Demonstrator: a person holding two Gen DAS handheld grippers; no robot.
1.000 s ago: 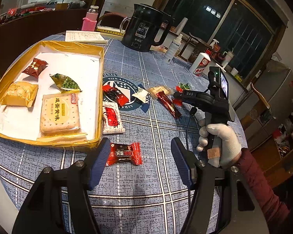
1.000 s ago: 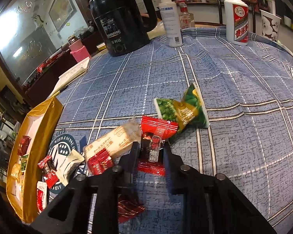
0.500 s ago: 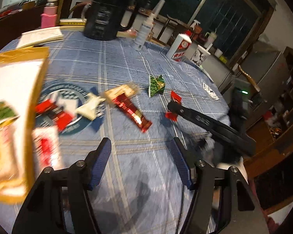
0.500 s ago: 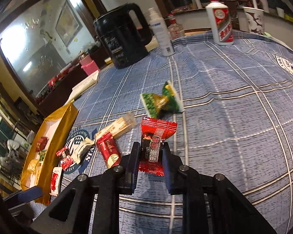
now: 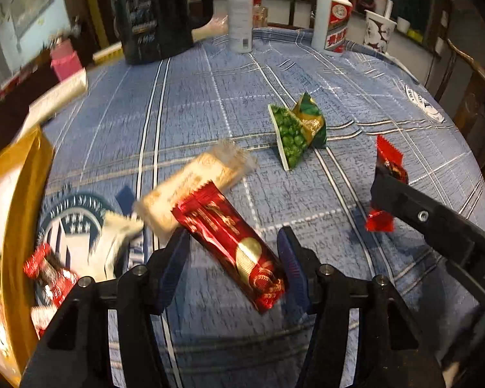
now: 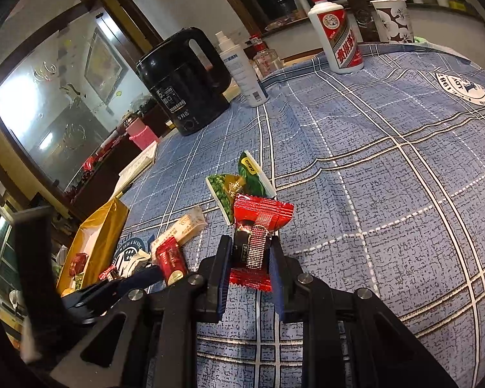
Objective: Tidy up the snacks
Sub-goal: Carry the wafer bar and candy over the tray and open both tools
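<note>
Snacks all over the blue plaid tablecloth [image 5: 307,74]. Left gripper [image 5: 231,258] half open and just been closing, fingers either side of a long red bar wrapper [image 5: 232,242] lying on the cloth, pads not pressing it yet by the look of it. Right gripper [image 6: 250,265] clamped tight on a small red candy packet [image 6: 258,226], lifted clear of the table. Green pea packet [image 5: 296,131] sitting just past that, beige cracker pack [image 5: 194,187] tucked under the red bar's far end. Gold tray [image 6: 100,236] off at the left edge with a few snacks inside. Black kettle [image 6: 187,84] and white liquor bottle [image 6: 338,32] way at the back.
</note>
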